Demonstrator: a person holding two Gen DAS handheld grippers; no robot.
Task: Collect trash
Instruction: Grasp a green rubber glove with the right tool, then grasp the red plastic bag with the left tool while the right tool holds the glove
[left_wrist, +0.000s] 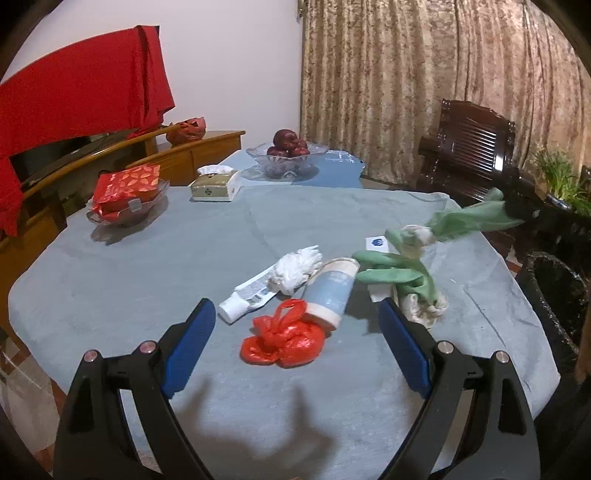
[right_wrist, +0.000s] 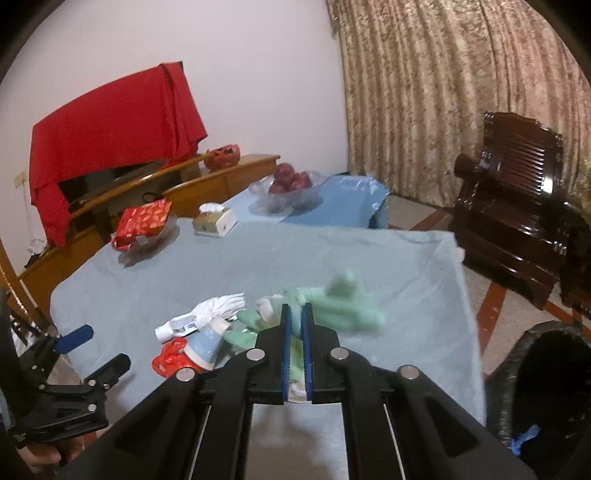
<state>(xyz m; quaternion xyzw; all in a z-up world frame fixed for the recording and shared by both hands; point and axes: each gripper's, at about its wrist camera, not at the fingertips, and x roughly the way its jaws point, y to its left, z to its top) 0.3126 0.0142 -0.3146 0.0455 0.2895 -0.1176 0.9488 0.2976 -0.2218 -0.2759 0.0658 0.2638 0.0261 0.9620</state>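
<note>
Trash lies on the blue-grey tablecloth: a red plastic bag, a tipped paper cup, a white tube, a crumpled white glove and another green glove. My left gripper is open, its blue pads either side of the red bag and above it. My right gripper is shut on a green glove, lifted off the table and blurred; in the left wrist view it hangs at the right.
A black-lined trash bin stands on the floor right of the table, also in the left wrist view. Farther back are a tissue box, a dish with a red packet, a fruit bowl and a dark wooden chair.
</note>
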